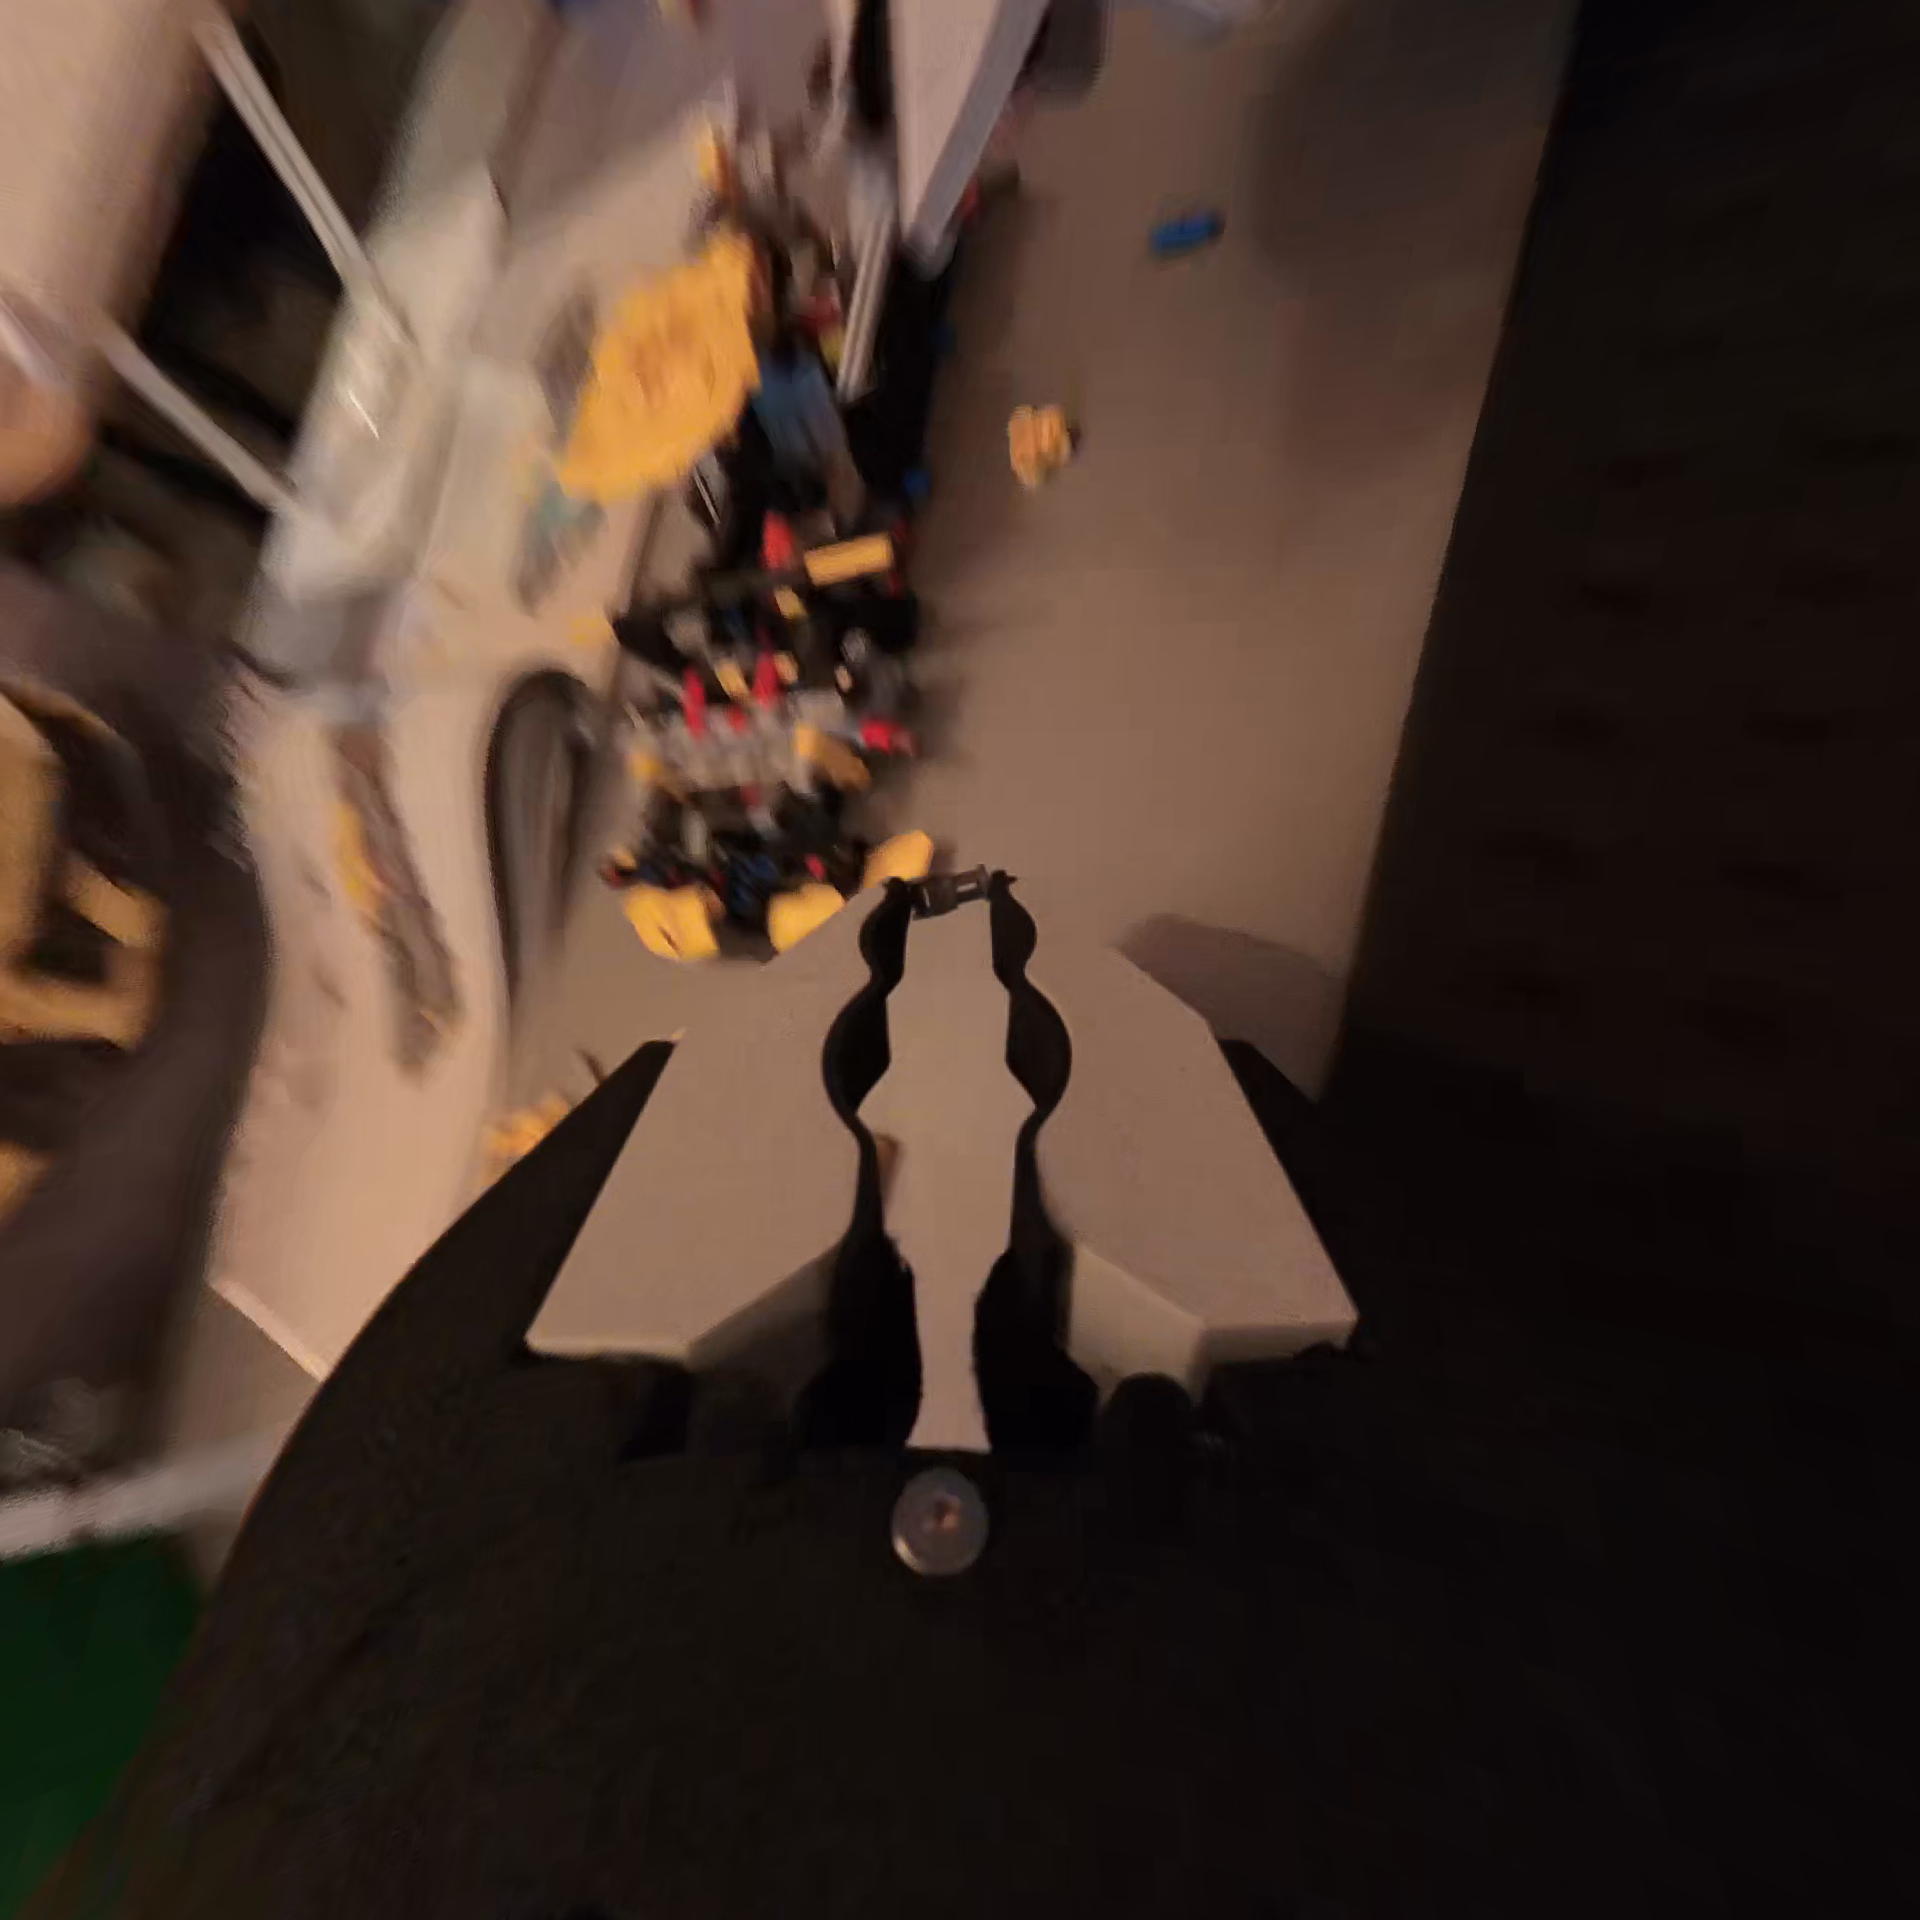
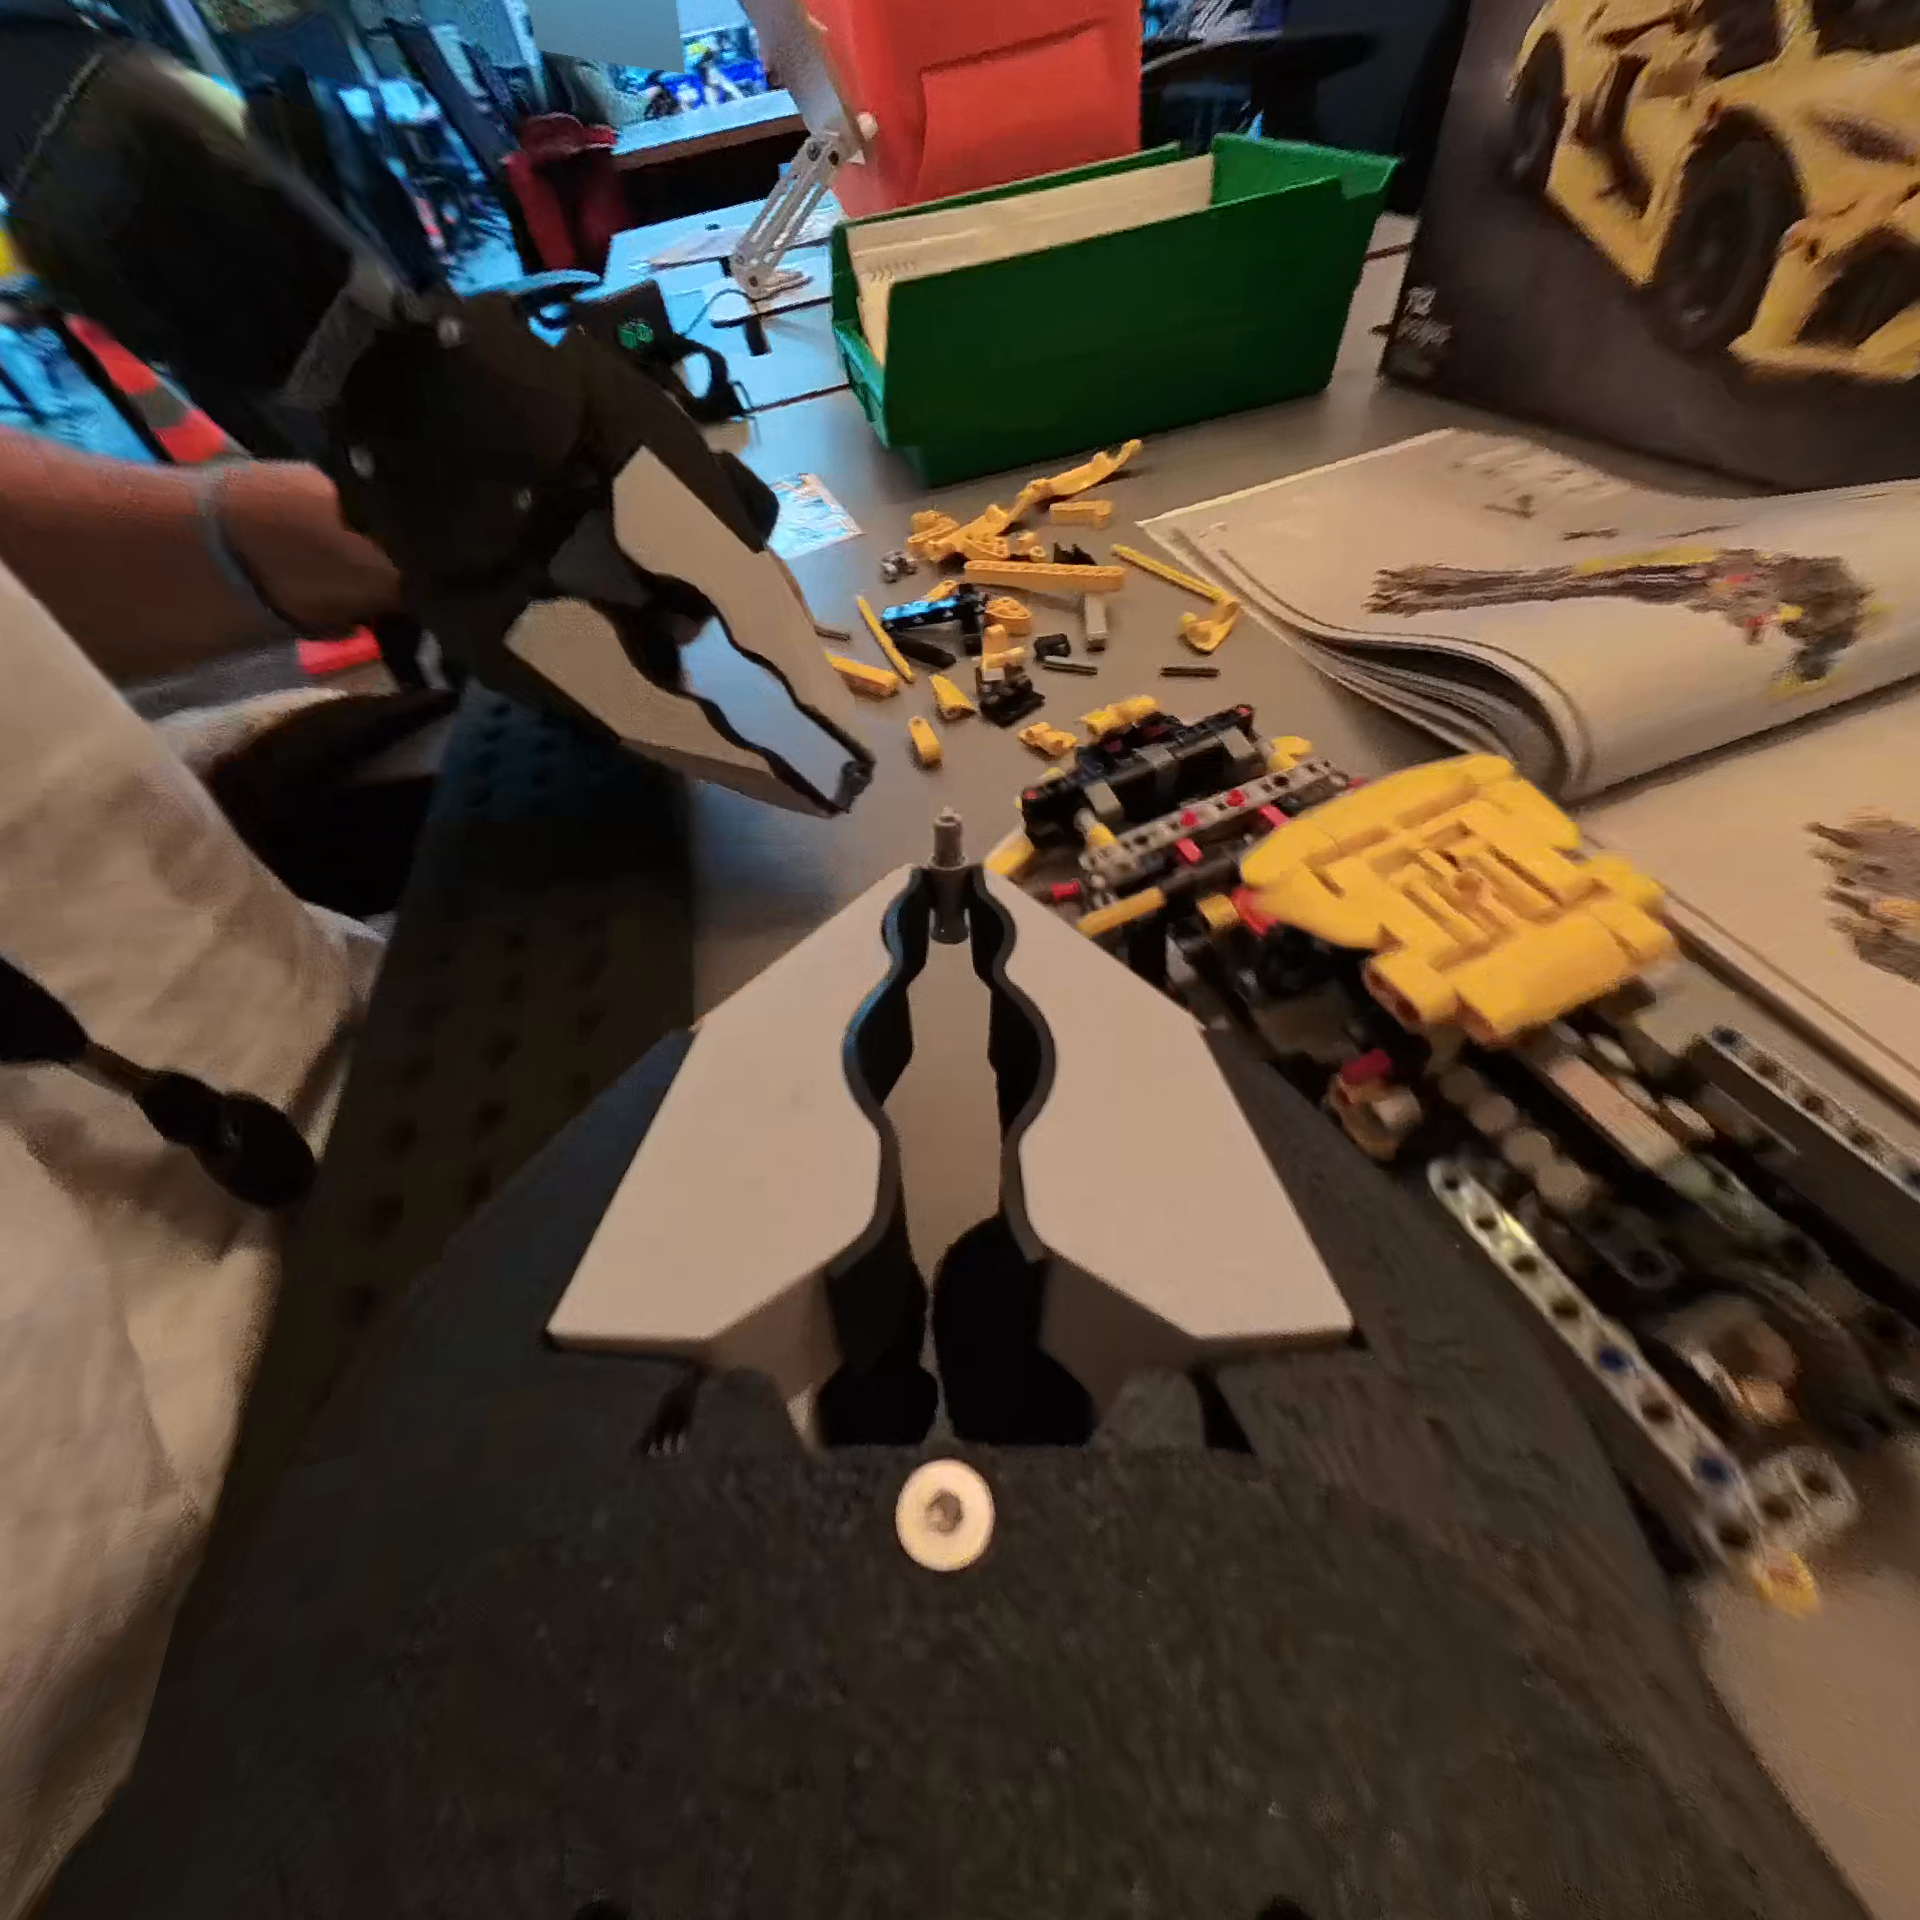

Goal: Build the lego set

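**Jaws pinching two small grey pieces**

Your right gripper (image 2: 945, 896) has its jaws shut tight on a little grey peg (image 2: 945, 873). The peg stands up between the tips and pokes out past them.

Your left gripper (image 1: 951, 896) holds a small grey piece (image 1: 951, 891) sideways across its tips, so those jaws are closed on it too. The left wrist view is very blurry, so you cannot tell more about that piece. In the right wrist view, this gripper hangs over the tabletop (image 2: 1351, 447) to the left, apart from the right one.

The half-built car (image 2: 1351, 935), black with a yellow top, lies on the tabletop just right of your right gripper. Loose yellow and black bricks (image 2: 997, 603) lie farther off. An open instruction book (image 2: 1538, 623) sits to the right, with a green bin (image 2: 1091, 332) and the set's box (image 2: 1662, 208) at the far side.
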`<state>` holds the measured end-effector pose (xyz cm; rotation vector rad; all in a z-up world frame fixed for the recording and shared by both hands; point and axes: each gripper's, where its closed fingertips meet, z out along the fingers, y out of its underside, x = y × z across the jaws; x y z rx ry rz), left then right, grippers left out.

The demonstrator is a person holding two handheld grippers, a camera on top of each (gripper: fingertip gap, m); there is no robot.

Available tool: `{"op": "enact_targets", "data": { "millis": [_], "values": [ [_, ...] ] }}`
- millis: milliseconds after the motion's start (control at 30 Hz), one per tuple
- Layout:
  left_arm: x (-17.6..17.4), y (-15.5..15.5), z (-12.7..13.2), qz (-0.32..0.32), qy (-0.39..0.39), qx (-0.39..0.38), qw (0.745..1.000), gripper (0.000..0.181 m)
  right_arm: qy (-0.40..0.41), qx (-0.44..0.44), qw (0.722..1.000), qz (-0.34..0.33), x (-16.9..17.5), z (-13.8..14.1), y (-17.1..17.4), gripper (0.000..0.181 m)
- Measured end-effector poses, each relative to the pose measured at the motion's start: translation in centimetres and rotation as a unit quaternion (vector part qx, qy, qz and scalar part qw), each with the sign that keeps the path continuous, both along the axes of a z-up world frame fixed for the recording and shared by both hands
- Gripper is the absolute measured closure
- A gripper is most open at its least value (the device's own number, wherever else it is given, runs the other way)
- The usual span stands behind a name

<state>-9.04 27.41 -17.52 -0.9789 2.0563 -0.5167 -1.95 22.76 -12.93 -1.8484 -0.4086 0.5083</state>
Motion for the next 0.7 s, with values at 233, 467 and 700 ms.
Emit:
{"op": "enact_targets", "data": {
  "millis": [233, 467, 700],
  "values": [
    [2.8, 0.8, 1.8, -0.095, -0.133, 0.13, 0.978, 0.166, -0.003, -0.145, 0.986, 0.081, -1.8, -1.5, 3.3, 0.175],
    [3.7, 1.4, 2.5, -0.087, -0.16, 0.188, 0.965, 0.166, 0.059, -0.16, 0.983, 0.066, -1.4, -1.1, 4.0, 0.175],
    [3.6, 1.2, 3.6, -0.078, -0.167, 0.157, 0.97, 0.167, 0.117, -0.153, 0.979, 0.068, -1.6, -0.3, 4.2, 0.175]
  ]
}}
